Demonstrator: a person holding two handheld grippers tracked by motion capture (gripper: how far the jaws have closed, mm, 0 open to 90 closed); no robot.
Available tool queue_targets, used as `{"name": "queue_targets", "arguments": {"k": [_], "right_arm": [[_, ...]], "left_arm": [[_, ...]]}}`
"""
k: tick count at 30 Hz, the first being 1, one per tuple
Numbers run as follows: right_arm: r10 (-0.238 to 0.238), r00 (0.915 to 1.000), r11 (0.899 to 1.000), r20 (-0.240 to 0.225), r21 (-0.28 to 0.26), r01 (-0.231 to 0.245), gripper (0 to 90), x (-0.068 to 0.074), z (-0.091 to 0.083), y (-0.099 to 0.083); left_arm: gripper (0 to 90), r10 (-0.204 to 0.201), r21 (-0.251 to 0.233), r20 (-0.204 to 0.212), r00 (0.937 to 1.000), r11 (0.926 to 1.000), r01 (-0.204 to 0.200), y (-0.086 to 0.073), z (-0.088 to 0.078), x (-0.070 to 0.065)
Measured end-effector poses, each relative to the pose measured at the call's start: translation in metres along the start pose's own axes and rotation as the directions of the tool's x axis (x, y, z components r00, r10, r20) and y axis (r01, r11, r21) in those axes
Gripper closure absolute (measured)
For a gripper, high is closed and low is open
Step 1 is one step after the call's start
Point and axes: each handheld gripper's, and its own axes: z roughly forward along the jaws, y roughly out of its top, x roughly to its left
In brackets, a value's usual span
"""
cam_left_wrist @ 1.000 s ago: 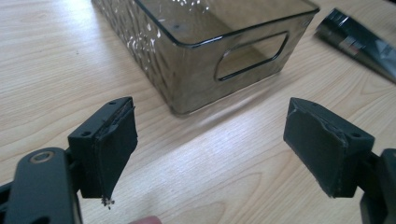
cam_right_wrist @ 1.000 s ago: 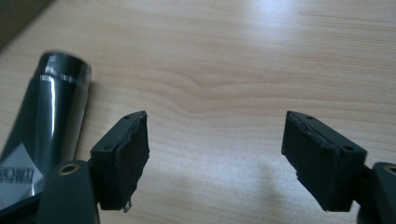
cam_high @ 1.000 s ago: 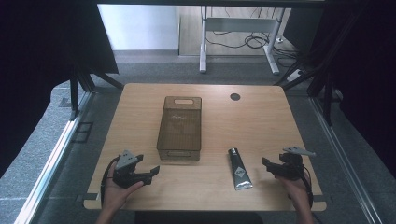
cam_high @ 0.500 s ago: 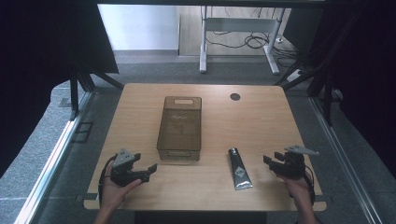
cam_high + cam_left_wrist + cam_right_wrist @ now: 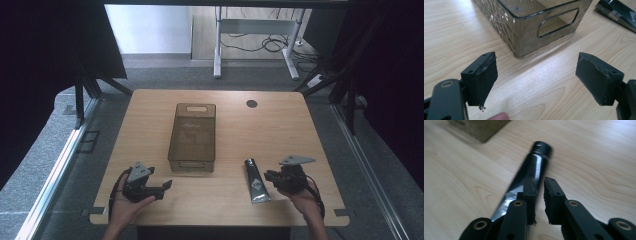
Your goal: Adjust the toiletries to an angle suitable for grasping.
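1. Grippers sit nearest, at the table's front edge in the high view: the left gripper (image 5: 165,186) at about 7 o'clock of the table (image 5: 225,210), the right gripper (image 5: 269,175) at about 5 o'clock, each held in one of the person's hands.
2. Left gripper: its jaws stand wide apart in the left gripper view (image 5: 536,80), with bare wood between the pads and nothing gripped. It hangs just above the tabletop, pointing toward 1 o'clock at the bin's near corner.
3. Right gripper: in the right gripper view (image 5: 539,192) its jaws have just been closing and now stand almost together, a thin gap left between the pads. Nothing is between them.
4. The black tube (image 5: 256,182) lies flat on the wood just beside the right gripper, at 9 o'clock of it in the high view. Its cap end points to 12 o'clock and its flat crimped end to 6 o'clock. In the right gripper view the tube (image 5: 534,167) runs away under and past the left jaw tip; whether that jaw touches it I cannot tell.
5. Farther in, the smoky transparent bin (image 5: 192,137) stands upright near the table's middle, slightly to 11 o'clock of the tube and apart from it. A handle slot shows in its near end wall (image 5: 557,23).
6. At the far side, toward 1 o'clock, is a round cable hole (image 5: 251,104) in the tabletop.
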Motion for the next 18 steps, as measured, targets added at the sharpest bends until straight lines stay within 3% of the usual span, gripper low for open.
{"name": "queue_targets", "arguments": {"k": [6,11,12,13,14,16,18], "right_arm": [[-0.07,0.9975,0.995,-0.009,0.065,0.071,84.4,0.023,0.009,0.011],[-0.09,0.9954,0.986,-0.034,0.138,0.094,85.8,0.031,0.02,0.013],[-0.113,0.9931,0.972,-0.03,0.204,0.117,86.8,0.036,0.027,0.016],[-0.113,0.9931,0.972,-0.03,0.204,0.117,86.8,0.036,0.027,0.016],[-0.124,0.991,0.959,-0.05,0.249,0.133,87.8,0.04,0.03,0.02],[-0.124,0.9907,0.948,-0.056,0.288,0.135,87.9,0.043,0.032,0.022],[-0.135,0.9893,0.93,-0.057,0.338,0.146,88.3,0.046,0.035,0.023]], "left_arm": [[18.9,-0.019,-0.015,0.01,0.9998,0.9997,0.019,0.001,-0.001,0.001],[18.8,0.008,0.023,0.022,0.9997,0.9997,-0.009,0.002,0.009,-0.002],[18.8,0.018,0.025,0.027,0.9995,0.9995,-0.018,0.004,0.01,-0.004],[18.8,0.018,0.025,0.027,0.9995,0.9995,-0.018,0.004,0.01,-0.004],[18.7,0.024,0.014,0.038,0.999,0.9996,-0.025,0.008,0.01,-0.006],[18.8,0.03,0.007,0.052,0.9982,0.9995,-0.03,0.011,0.01,-0.008],[18.7,0.034,0.006,0.063,0.9975,0.9994,-0.034,0.011,0.01,-0.009]]}}
